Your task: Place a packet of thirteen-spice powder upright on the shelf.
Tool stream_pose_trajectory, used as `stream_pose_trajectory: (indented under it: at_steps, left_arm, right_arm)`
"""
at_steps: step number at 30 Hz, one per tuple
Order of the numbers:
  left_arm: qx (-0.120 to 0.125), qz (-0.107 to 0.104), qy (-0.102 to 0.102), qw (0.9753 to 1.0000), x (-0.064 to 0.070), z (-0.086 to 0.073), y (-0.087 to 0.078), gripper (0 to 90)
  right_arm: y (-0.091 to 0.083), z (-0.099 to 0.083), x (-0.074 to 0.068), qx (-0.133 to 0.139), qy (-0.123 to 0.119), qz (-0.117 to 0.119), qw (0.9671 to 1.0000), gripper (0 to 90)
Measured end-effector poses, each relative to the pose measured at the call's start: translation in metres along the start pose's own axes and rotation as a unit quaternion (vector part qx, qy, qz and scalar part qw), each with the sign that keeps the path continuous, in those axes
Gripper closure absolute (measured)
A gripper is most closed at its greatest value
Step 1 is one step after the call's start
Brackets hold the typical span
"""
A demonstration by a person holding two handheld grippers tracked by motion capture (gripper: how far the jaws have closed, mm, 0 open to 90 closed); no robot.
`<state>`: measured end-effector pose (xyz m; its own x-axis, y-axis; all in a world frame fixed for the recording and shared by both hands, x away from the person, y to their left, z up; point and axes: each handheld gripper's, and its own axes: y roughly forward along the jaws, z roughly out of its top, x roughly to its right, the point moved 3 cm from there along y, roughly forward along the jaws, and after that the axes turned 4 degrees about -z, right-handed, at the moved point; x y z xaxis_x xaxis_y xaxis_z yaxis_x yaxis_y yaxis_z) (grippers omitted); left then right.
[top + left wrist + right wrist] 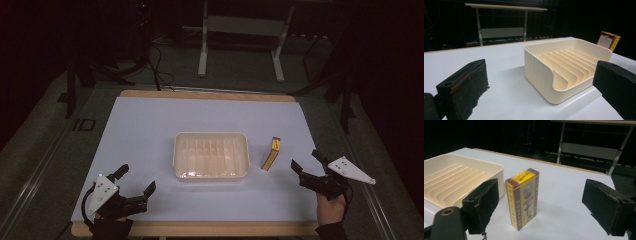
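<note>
A cream ribbed tray (pixel 211 154) lies in the middle of the white table. Just right of it a small yellow and maroon box (pixel 270 153) stands upright. My right gripper (pixel 306 161) is open near the table's right front, a short way right of the box. In the right gripper view the box (pixel 522 198) stands ahead between the two spread jaws, with the tray (pixel 456 180) to its left. My left gripper (pixel 135 180) is open at the left front, apart from the tray. The left gripper view shows the tray (pixel 564 67) ahead and the box (pixel 608 40) behind it.
The white sheet (pixel 145 130) covers a wooden table with its edge (pixel 200 228) at the front. A white metal stand (pixel 242 35) is on the dark floor beyond the table. Dark stands and cables (pixel 155 60) sit at the far left.
</note>
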<state>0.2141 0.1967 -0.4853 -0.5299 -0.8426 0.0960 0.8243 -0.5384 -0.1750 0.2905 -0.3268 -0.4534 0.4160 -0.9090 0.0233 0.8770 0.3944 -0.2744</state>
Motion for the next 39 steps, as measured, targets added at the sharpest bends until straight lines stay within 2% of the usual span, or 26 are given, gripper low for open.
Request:
stream_pose_trajectory:
  at_steps: [7, 12, 15, 18, 21, 25, 29, 31, 34, 37, 39]
  left_arm:
    - [0.003, -0.009, 0.002, 0.9999, 0.001, 0.0, 0.002, 0.0]
    - [0.001, -0.009, 0.006, 0.9999, 0.002, 0.0, 0.003, 0.0]
    - [0.003, -0.007, 0.003, 1.0, 0.001, 0.0, 0.002, 0.0]
    - [0.003, -0.008, 0.002, 1.0, 0.0, 0.0, 0.003, 0.0]
    - [0.0, -0.009, 0.003, 1.0, 0.0, -0.001, 0.003, 0.0]
    - [0.0, -0.007, 0.002, 1.0, -0.001, -0.001, 0.004, 0.0]
    - [-0.001, -0.006, 0.0, 1.0, -0.002, -0.001, 0.004, 0.0]
    - [-0.004, -0.008, 0.001, 1.0, -0.002, -0.002, 0.005, 0.0]
    - [-0.01, -0.011, 0.0, 0.9999, -0.004, -0.004, 0.005, 0.0]
    - [-0.007, -0.009, -0.003, 0.9999, -0.006, -0.004, 0.003, 0.0]
    - [-0.005, -0.007, -0.004, 1.0, -0.007, -0.004, 0.003, 0.0]
  right_arm:
    - [-0.002, 0.004, -0.002, -0.008, 0.004, 0.008, 0.9999, 14.1]
    - [0.001, 0.012, -0.002, -0.033, -0.021, 0.021, 0.999, 14.1]
    - [0.002, 0.013, -0.004, -0.053, -0.025, 0.032, 0.9977, 14.0]
    - [0.004, 0.014, -0.004, -0.082, -0.043, 0.034, 0.9951, 14.1]
    - [0.006, 0.018, -0.003, -0.109, -0.061, 0.049, 0.991, 14.0]
    - [0.007, 0.025, 0.0, -0.132, -0.078, 0.065, 0.9861, 14.0]
    - [0.009, 0.03, 0.001, -0.156, -0.099, 0.078, 0.9797, 14.0]
    - [0.01, 0.032, 0.002, -0.166, -0.102, 0.084, 0.9772, 14.0]
    - [0.011, 0.033, 0.004, -0.193, -0.112, 0.1, 0.9697, 14.0]
    - [0.014, 0.031, 0.008, -0.225, -0.124, 0.121, 0.9589, 14.0]
    - [0.015, 0.029, 0.01, -0.241, -0.132, 0.123, 0.9538, 13.8]
